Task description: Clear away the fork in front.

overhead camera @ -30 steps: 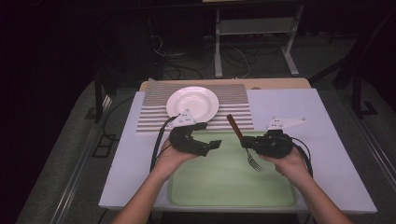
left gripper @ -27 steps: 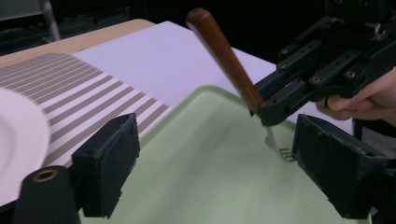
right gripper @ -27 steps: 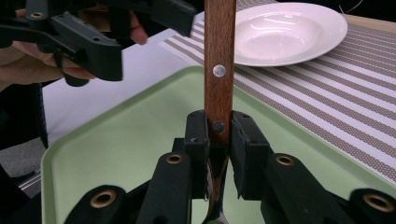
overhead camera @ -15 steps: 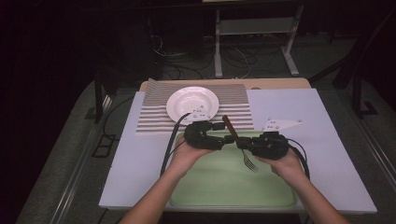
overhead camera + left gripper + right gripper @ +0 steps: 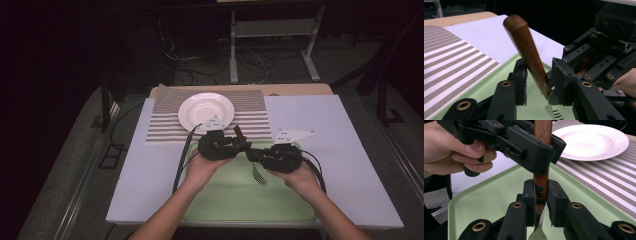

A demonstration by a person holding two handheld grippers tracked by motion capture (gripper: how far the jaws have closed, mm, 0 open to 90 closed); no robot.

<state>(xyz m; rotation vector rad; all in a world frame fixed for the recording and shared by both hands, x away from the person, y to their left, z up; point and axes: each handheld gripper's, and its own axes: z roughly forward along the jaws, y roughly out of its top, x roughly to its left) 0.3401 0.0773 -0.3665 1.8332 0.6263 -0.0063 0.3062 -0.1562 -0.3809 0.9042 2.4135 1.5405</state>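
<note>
A fork with a brown wooden handle [image 5: 239, 132] and metal tines [image 5: 259, 175] is held over the green tray [image 5: 225, 200]. My right gripper [image 5: 252, 155] is shut on the lower end of the handle [image 5: 541, 185], with the tines [image 5: 536, 235] hanging below the pads. My left gripper [image 5: 242, 145] has come in from the left, and its jaws have just been closing around the upper handle [image 5: 524, 42]. One pad [image 5: 522, 78] lies against the wood. A narrow gap shows at the other pad [image 5: 562, 80].
A white plate [image 5: 206, 111] sits on a striped placemat [image 5: 165, 125] behind the tray. The placemat lies on a pale table cover [image 5: 320, 120]. Both hands hover over the tray's back edge, cables trailing from the grippers.
My left gripper has moved right to the fork handle and its jaws have narrowed around it. The right gripper has kept hold of the fork, barely moving.
</note>
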